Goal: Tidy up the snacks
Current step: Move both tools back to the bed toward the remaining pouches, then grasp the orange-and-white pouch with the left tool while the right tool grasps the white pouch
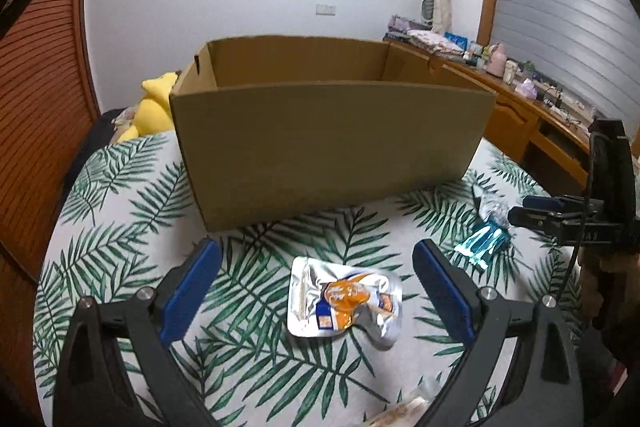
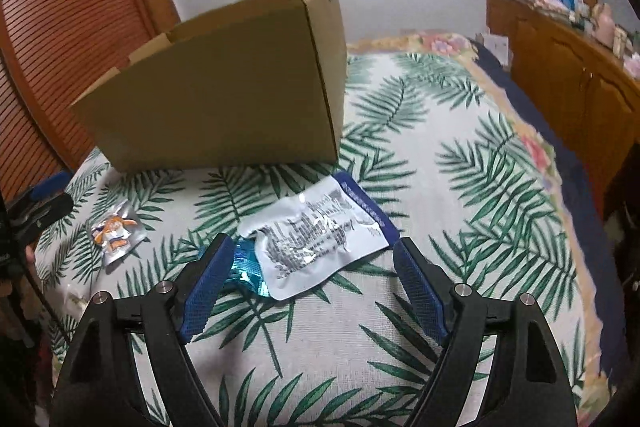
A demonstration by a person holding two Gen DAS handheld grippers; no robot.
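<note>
Nothing looks packed yet: the cardboard box [image 1: 320, 131] on the bed [image 2: 460, 155] shows no snacks inside, while the left claw [image 1: 316, 287] hangs wide over an orange pouch [image 1: 344, 303] and the right claw [image 2: 314, 281] wide over a white-and-blue packet [image 2: 320, 239]

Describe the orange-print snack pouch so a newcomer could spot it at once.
Find the open cardboard box on the leaf-print bedspread. Just in front of it, between the left gripper's open fingers, lies a crinkled silver pouch. Its orange cartoon print sets it apart from the blue-and-white packet nearby.
</note>
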